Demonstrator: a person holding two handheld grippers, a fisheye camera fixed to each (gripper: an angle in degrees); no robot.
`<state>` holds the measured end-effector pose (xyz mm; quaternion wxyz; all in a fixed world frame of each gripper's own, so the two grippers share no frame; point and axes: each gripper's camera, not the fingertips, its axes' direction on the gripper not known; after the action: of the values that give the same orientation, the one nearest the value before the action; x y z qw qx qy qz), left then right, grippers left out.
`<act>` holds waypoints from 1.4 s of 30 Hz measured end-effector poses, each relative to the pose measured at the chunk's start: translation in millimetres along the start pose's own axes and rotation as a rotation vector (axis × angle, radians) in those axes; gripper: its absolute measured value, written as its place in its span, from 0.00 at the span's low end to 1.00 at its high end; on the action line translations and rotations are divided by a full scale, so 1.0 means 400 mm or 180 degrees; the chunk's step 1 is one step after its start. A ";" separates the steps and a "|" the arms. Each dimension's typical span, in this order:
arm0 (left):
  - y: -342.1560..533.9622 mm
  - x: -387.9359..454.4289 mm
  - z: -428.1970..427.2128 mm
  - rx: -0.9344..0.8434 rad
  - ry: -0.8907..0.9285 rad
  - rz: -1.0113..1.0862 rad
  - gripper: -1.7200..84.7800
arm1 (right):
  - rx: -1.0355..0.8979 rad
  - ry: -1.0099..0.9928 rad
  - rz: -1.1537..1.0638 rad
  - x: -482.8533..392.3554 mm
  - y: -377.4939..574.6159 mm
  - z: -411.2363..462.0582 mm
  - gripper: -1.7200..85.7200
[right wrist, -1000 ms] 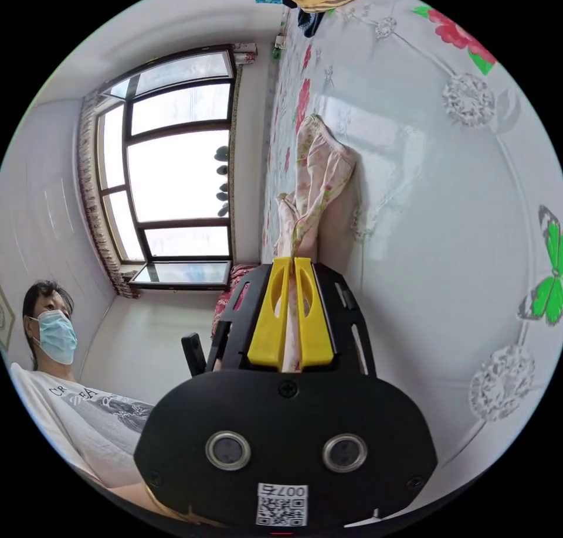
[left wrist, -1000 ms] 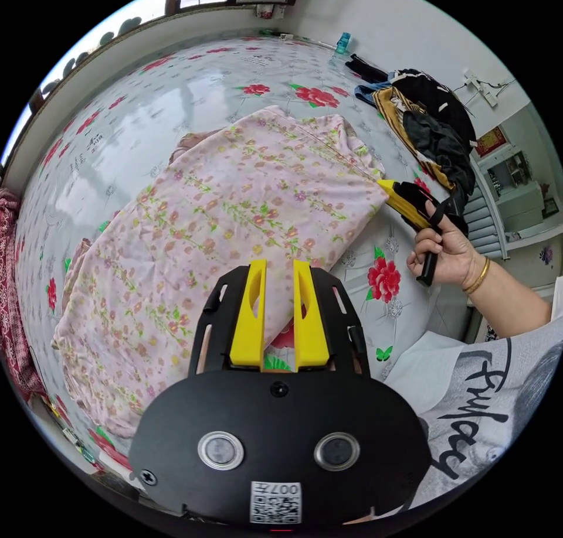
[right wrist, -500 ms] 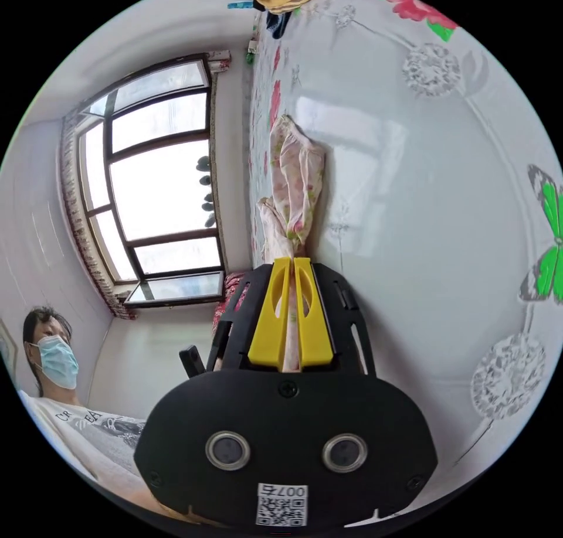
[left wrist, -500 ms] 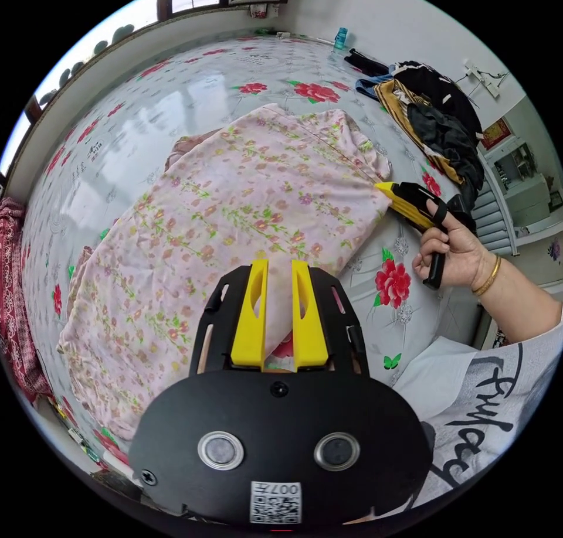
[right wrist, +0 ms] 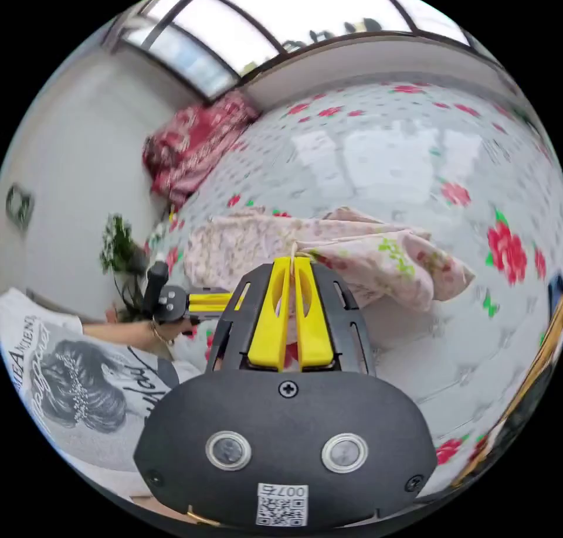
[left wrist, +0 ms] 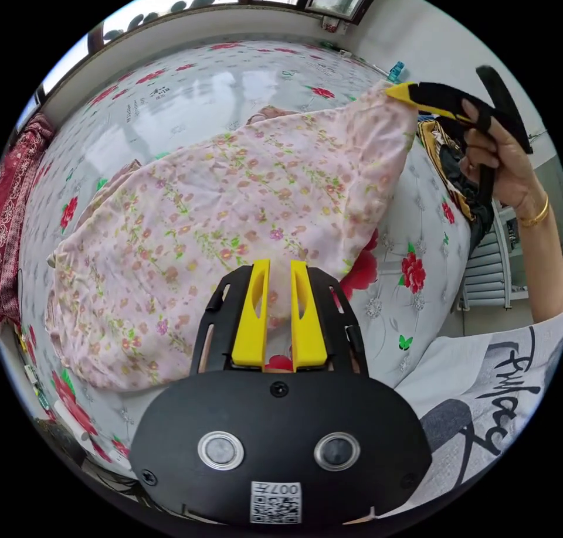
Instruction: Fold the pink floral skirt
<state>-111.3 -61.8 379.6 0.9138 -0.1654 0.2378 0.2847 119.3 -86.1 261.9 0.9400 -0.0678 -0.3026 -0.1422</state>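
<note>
Glossy white sheeting printed with red flowers (left wrist: 193, 101) covers a broad bed-like surface below a window in the left gripper view. Spread across it lies the thin pink floral skirt (left wrist: 234, 210), most of its cloth flat on the sheeting. At the bottom of the view, the left gripper (left wrist: 280, 265) shows two yellow jaws a narrow gap apart, with the skirt's near edge running between them; whether they press the cloth cannot be told. At upper right, the right gripper (left wrist: 394, 90), held in the person's hand (left wrist: 498, 163), has the skirt's far corner at its yellow tip and holds it raised off the surface, so the cloth hangs in a slope from it. Beyond it lies a heap of dark and mustard-yellow clothes (left wrist: 454, 169). The right gripper view is blurred: the right gripper (right wrist: 292, 259) has its yellow jaws nearly together, pinching a bunched bit of the pink fabric (right wrist: 328, 245), which drapes down to the flowered sheeting (right wrist: 381, 145). The left gripper (right wrist: 205, 300) reaches in low at the left, held by the person's other hand, and a red patterned cloth (right wrist: 187, 145) lies bundled at the far edge. The step in hand appears to be the first fold, one corner lifted for carrying over. The next move likely calls for sweeping that corner across to the opposite edge, keeping the cloth taut, then laying it flat.
</note>
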 end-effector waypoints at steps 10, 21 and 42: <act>0.260 -0.087 -0.020 0.0028 0.0094 -0.0298 0.08 | -0.2878 0.1105 -0.2410 -0.507 -0.114 0.670 0.02; 0.306 -0.259 -0.049 0.0246 0.0408 -0.0694 0.07 | -0.1975 0.0849 -0.2264 -0.598 -0.216 0.696 0.09; 0.237 -0.218 0.012 0.0099 0.0559 -0.0074 0.08 | -0.1568 -0.0043 -0.2071 -0.508 -0.480 0.701 0.11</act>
<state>-229.8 -23.9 413.9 0.8951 -0.1783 0.3195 0.2547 -251.7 -162.9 376.8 0.7996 -0.1926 -0.2713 -0.4999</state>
